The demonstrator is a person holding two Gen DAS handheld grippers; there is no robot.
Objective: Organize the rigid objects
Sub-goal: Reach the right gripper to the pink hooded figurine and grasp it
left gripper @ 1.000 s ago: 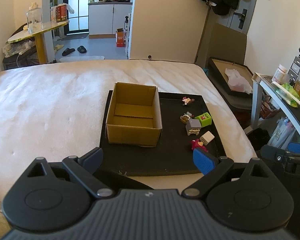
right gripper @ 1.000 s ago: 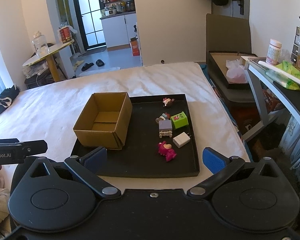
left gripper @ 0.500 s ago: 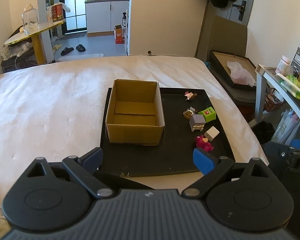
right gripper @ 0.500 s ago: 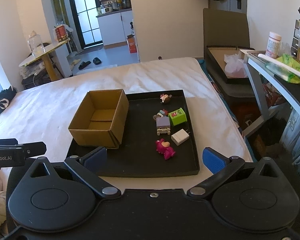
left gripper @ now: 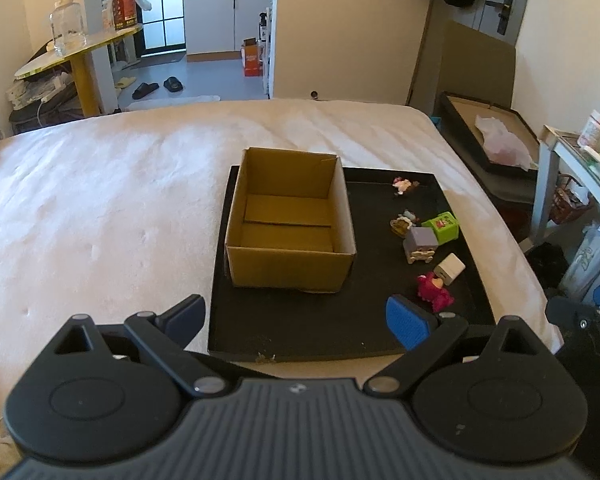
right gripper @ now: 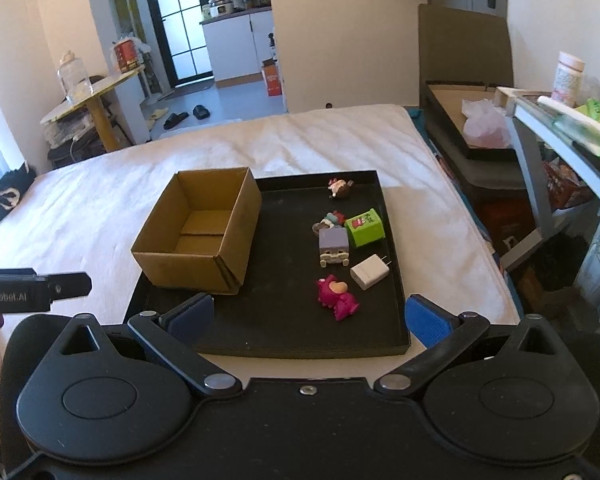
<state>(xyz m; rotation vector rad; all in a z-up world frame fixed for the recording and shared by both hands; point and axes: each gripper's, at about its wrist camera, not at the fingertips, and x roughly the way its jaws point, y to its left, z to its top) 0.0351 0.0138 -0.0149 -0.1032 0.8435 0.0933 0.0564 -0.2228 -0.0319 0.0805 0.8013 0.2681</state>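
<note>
An empty cardboard box [left gripper: 290, 220] [right gripper: 198, 236] stands on the left half of a black tray [left gripper: 300, 328] [right gripper: 284, 320] on the bed. To its right lie a pink bear toy [right gripper: 337, 297] [left gripper: 434, 292], a white charger [right gripper: 370, 271] [left gripper: 449, 269], a purple block figure [right gripper: 333, 245] [left gripper: 420, 243], a green cube [right gripper: 365, 227] [left gripper: 441, 227] and two small figurines [right gripper: 340, 188] [right gripper: 329, 221]. My left gripper [left gripper: 296, 320] hovers open before the tray's near edge. My right gripper [right gripper: 308, 320] is open too, just short of the tray's near edge, nothing between its fingers.
The white bed [left gripper: 100, 208] spreads wide to the left. A grey side table [right gripper: 548, 128] with bottles stands at the right, a flat box [right gripper: 460, 120] on a chair behind it. A yellow round table [left gripper: 80, 52] stands far left.
Both grippers have moved forward toward the tray, so the box and toys look larger and nearer. Both stay open; nothing has been picked up.
</note>
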